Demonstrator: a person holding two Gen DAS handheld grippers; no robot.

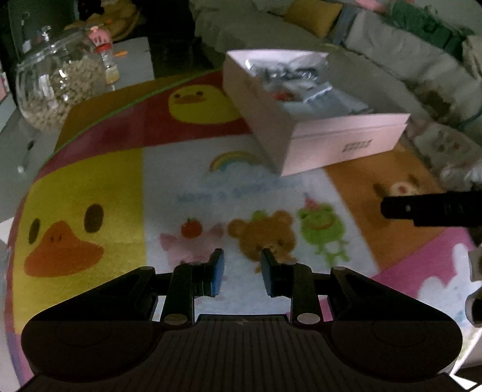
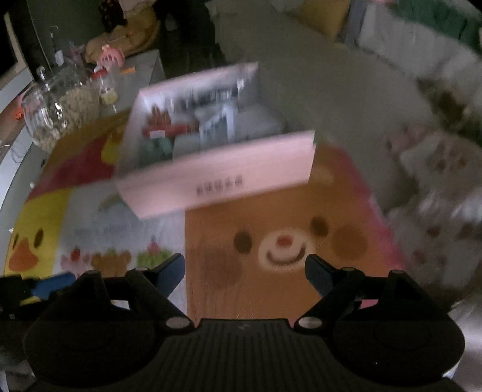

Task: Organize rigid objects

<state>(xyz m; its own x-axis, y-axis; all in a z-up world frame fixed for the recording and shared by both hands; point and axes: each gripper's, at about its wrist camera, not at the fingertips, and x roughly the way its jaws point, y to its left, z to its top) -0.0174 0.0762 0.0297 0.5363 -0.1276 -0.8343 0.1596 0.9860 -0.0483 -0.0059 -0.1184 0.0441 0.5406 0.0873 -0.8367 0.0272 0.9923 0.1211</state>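
Observation:
A pink open box (image 1: pixel 337 141) full of small packets and objects stands on the cartoon mat (image 1: pixel 99 187). It also shows, blurred, in the right wrist view (image 2: pixel 217 178). My left gripper (image 1: pixel 242 271) hovers over the mat's middle, short of the box, its jaws partly apart with nothing between them. My right gripper (image 2: pixel 244 271) is wide open and empty above the bear picture, in front of the box. A finger of the right gripper shows at the right edge of the left wrist view (image 1: pixel 430 208).
A glass jar (image 1: pixel 57 87) of pale pieces and a small red-capped bottle (image 1: pixel 108 64) stand beyond the mat's far left corner. A sofa with cushions (image 1: pixel 316 18) runs behind the box. Soft patterned fabric (image 2: pixel 436 187) lies to the right of the mat.

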